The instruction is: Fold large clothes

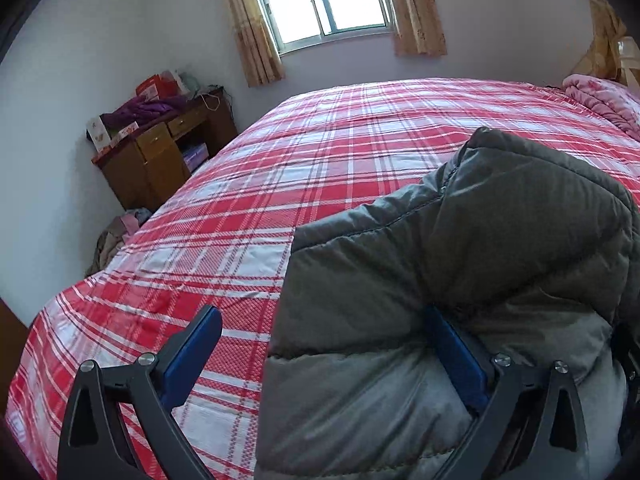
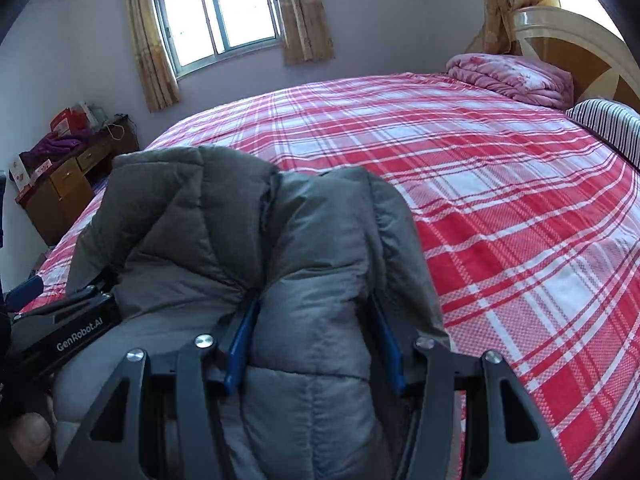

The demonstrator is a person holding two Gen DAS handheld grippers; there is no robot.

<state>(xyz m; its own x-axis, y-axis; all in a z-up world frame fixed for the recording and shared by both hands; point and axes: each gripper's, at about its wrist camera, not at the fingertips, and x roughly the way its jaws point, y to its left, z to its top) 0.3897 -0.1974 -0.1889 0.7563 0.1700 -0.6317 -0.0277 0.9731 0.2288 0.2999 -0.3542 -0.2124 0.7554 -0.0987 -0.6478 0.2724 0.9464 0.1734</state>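
Note:
A bulky grey puffer jacket (image 1: 460, 248) lies bunched on the near part of the bed. My left gripper (image 1: 322, 312) stands wide open. Its left pad (image 1: 192, 356) is free above the sheet, and its right pad (image 1: 456, 360) is tucked into a fold of the jacket. The jacket's left edge falls between the two. In the right wrist view, my right gripper (image 2: 314, 298) is shut on a thick folded roll of the jacket (image 2: 312, 248), with a blue pad pressing in on each side. The left gripper's body (image 2: 64, 332) shows at the left against the jacket.
The bed has a red and white plaid sheet (image 2: 500, 200). A folded pink quilt (image 2: 512, 76), a striped pillow (image 2: 612, 128) and the headboard (image 2: 580, 44) are at the far right. A wooden desk (image 1: 160, 160) stands left of the bed, with clothes on the floor (image 1: 116, 236) near it.

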